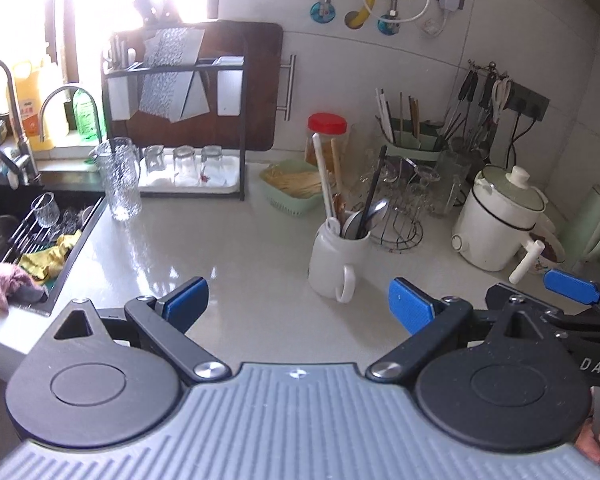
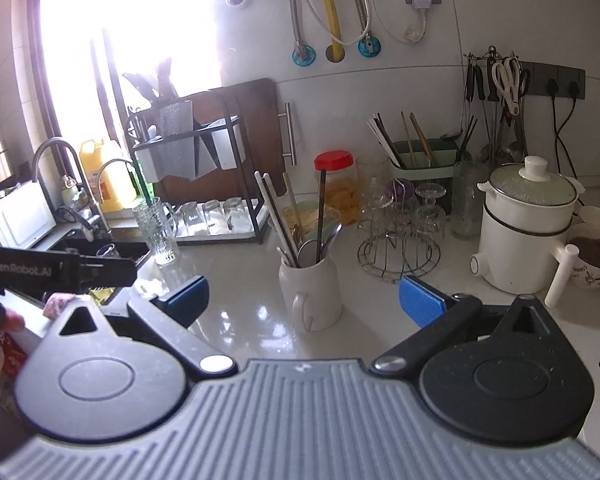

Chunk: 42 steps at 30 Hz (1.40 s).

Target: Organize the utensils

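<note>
The white ceramic mug (image 2: 311, 296) of upright utensils (image 2: 319, 216) stands at twelve o'clock between the spread, empty right tongs (image 2: 303, 302), nearer than the equally spread left tongs (image 1: 298, 306).

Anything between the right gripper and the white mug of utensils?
Nothing visible. The right gripper is open and empty, and the white mug stands straight ahead of it on bare counter. The wire glass rack stands off to the mug's right, out of the line.

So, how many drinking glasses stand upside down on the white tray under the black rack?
3, in a row on the white tray: left glass, middle glass, right glass. None seem hidden.
</note>
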Motion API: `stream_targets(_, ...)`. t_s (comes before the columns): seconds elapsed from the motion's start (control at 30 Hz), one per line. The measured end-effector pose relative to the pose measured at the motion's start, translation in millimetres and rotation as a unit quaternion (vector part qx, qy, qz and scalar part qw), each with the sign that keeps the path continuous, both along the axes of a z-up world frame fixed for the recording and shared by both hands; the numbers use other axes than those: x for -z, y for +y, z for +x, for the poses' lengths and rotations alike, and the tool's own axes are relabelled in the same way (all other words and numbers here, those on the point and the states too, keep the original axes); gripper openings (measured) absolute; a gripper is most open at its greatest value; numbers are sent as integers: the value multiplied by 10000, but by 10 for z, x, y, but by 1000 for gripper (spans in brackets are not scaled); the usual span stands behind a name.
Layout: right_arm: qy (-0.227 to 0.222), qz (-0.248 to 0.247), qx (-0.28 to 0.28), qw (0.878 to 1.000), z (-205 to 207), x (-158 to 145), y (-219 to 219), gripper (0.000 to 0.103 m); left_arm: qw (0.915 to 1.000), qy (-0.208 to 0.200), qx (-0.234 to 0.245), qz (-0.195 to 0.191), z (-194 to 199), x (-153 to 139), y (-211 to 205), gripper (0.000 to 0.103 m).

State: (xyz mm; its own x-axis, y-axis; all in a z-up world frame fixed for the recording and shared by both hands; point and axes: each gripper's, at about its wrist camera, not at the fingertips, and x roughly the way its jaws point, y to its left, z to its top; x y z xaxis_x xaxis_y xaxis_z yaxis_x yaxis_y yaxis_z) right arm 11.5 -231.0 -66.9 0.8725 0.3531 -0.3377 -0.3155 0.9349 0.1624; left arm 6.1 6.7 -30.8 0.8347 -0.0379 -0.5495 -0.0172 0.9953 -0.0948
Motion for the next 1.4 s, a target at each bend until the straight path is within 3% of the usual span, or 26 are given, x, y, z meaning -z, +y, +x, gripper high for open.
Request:
stream_targets(0.43, 229, -106, -145, 9996, -11, 116, -18, 103, 9991, 94, -413, 21, -179, 56, 16, 99)
stream_targets(0.77, 244, -51, -31, 9997, 46, 180, -96, 103, 9991, 172, -344, 159, -162, 79, -14, 99)
stream_targets(1.4, 141, -30, 18, 9999, -11, 148, -118, 103, 9995, 66, -300, 64, -187, 40, 45, 99)
